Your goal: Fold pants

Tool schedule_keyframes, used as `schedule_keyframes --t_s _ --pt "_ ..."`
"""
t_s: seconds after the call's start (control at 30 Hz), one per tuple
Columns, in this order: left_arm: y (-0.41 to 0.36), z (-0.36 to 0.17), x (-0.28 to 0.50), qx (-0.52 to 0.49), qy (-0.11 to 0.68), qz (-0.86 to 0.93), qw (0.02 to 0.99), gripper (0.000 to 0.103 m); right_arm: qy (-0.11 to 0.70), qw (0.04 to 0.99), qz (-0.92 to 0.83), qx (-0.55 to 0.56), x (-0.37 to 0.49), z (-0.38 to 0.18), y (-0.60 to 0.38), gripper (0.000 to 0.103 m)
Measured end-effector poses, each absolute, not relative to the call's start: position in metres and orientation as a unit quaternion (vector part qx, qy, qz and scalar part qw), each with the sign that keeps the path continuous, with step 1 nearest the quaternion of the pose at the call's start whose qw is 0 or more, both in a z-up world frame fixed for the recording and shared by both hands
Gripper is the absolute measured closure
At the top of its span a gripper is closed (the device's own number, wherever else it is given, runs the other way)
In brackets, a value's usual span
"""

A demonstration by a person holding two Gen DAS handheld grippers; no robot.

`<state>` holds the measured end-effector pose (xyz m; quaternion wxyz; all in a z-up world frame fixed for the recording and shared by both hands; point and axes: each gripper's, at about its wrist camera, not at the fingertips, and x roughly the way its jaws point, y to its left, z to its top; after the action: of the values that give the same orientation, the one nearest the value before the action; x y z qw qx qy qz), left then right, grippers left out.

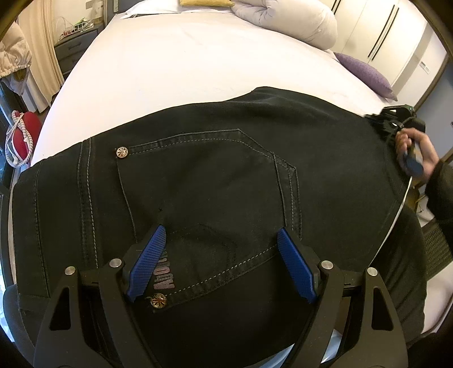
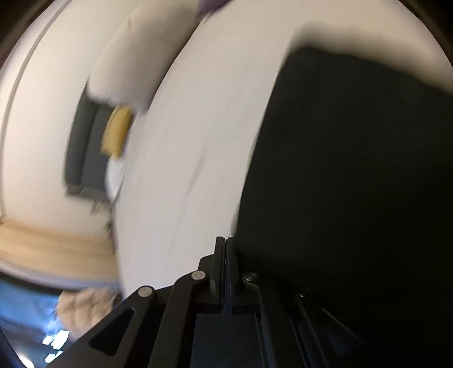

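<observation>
Black pants point(image 1: 220, 175) lie folded on the white bed point(image 1: 175, 65), back pocket and two metal rivets facing up. My left gripper point(image 1: 220, 240) is open, its blue fingers point(image 1: 150, 260) spread just over the pocket. My right gripper point(image 2: 225, 249) is shut, its jaws pressed together with nothing visibly between them, at the left edge of the pants point(image 2: 354, 184). That view is blurred by motion. In the left wrist view the right gripper point(image 1: 396, 121) and the hand holding it sit at the pants' far right edge.
A rolled white duvet point(image 1: 286, 19), a purple cushion point(image 1: 365, 73) and a yellow cushion point(image 1: 206, 2) lie at the bed's far end. A grey nightstand point(image 1: 73, 48) stands at left, white wardrobes point(image 1: 388, 36) at right. A red bag point(image 1: 22, 136) lies at the left.
</observation>
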<state>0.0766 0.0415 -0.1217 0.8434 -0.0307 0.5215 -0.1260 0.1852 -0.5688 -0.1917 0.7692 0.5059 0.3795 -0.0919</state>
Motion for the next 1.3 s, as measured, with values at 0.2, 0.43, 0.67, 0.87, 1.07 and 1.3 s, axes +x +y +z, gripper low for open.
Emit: schedule_keyframes --t_s 0.2,0.43,0.67,0.87,1.07,1.3 --pt "0.036 -0.121 0.075 -0.034 0.520 -0.121 0.845 0.022 0.344 0.795 -0.032 0.499 0.162 -0.131 -0.542 0.058" --pt "0.043 -0.119 0.074 -0.046 0.520 -0.126 0.844 0.022 0.444 0.764 0.069 0.464 0.115 -0.189 -0.431 0.094" --pt "0.065 -0.114 0.060 -0.091 0.504 -0.132 0.849 0.022 0.384 0.799 -0.094 0.452 0.103 -0.173 -0.510 0.100" --pt "0.073 -0.105 0.053 -0.119 0.492 -0.135 0.852 0.022 0.357 0.812 -0.033 0.460 0.073 -0.132 -0.511 0.053" --pt "0.058 -0.087 0.061 -0.123 0.469 -0.172 0.857 0.022 0.416 0.772 0.157 0.454 0.085 -0.145 -0.373 0.048" --pt "0.078 -0.113 0.057 -0.116 0.487 -0.153 0.852 0.024 0.413 0.761 0.061 0.497 0.072 -0.173 -0.428 0.065"
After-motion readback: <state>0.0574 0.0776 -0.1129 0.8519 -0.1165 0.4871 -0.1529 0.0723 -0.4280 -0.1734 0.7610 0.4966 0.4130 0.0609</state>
